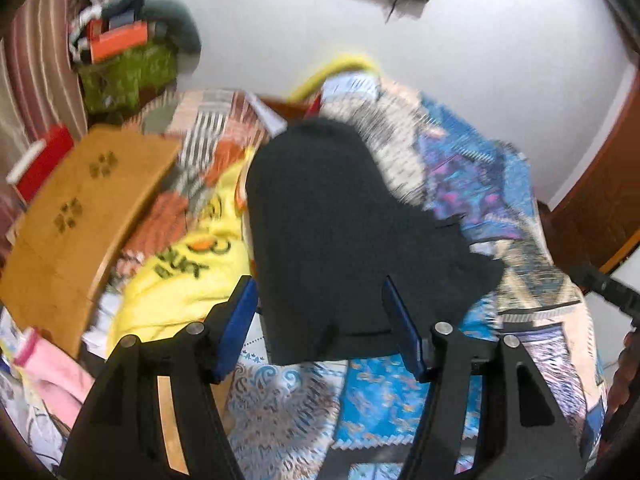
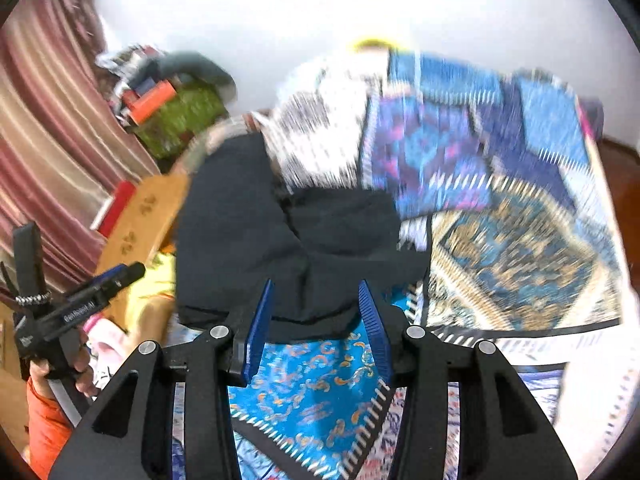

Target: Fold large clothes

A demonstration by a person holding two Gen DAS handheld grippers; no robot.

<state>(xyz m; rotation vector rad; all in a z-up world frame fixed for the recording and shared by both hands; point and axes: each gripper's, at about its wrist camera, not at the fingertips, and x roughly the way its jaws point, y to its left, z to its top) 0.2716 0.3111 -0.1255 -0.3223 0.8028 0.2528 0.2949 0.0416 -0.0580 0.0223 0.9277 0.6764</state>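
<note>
Left wrist view: patterned bedspread (image 1: 532,312) under white wall (image 1: 480,60), black garment (image 1: 340,240) folded mid-bed; left gripper (image 1: 320,328) & right gripper (image 2: 316,320) both spread, holding nothing, above garment's near edge.

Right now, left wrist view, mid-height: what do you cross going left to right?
Wooden board → yellow garment → black garment → blue patterned bedspread → brown wooden door.
</note>
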